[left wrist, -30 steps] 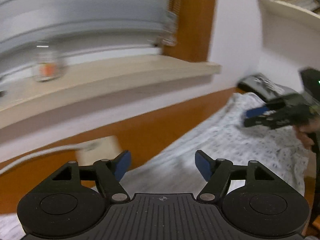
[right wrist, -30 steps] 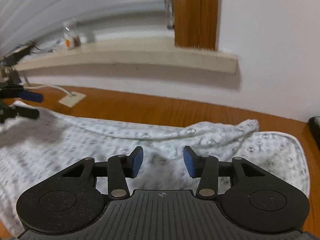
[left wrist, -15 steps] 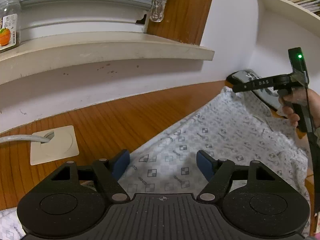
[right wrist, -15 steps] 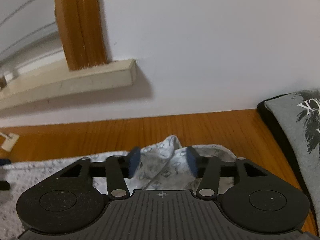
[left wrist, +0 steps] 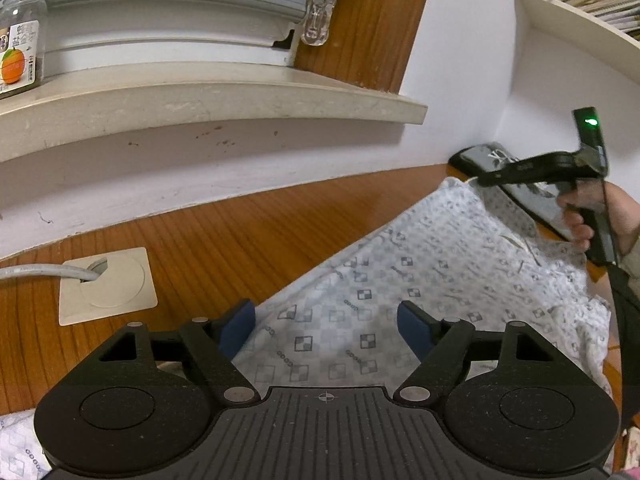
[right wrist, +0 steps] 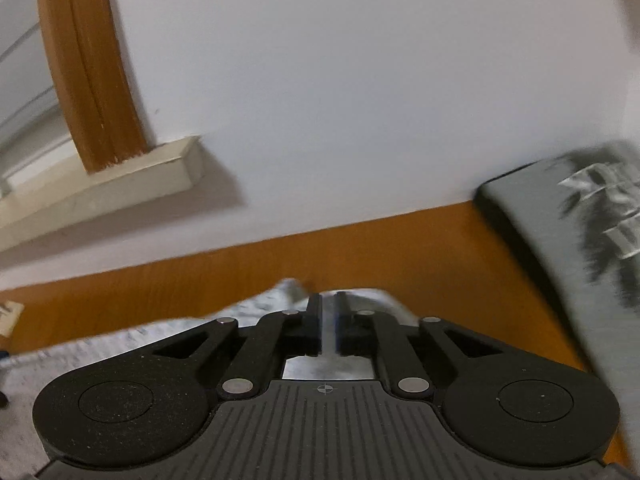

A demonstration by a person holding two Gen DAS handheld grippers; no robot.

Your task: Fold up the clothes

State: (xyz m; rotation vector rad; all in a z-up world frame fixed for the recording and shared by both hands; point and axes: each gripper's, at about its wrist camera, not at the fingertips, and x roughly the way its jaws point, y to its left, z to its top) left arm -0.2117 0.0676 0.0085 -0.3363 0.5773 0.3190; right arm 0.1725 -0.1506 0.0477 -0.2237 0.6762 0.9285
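White patterned cotton garment (left wrist: pixel 400 300): my right gripper (right wrist: pixel 328 330) pinches its corner at 1 o'clock, left gripper (left wrist: pixel 326 326) spread over the near edge; next, I judge, close left.

The garment (left wrist: pixel 400 280) is white with small grey checkered squares. The desk (left wrist: pixel 224 240) is orange-brown wood grain. The left gripper (left wrist: pixel 326 324) is black with blue pads (left wrist: pixel 412 326). A grey cushion (right wrist: pixel 592 248) carries black-and-white print.
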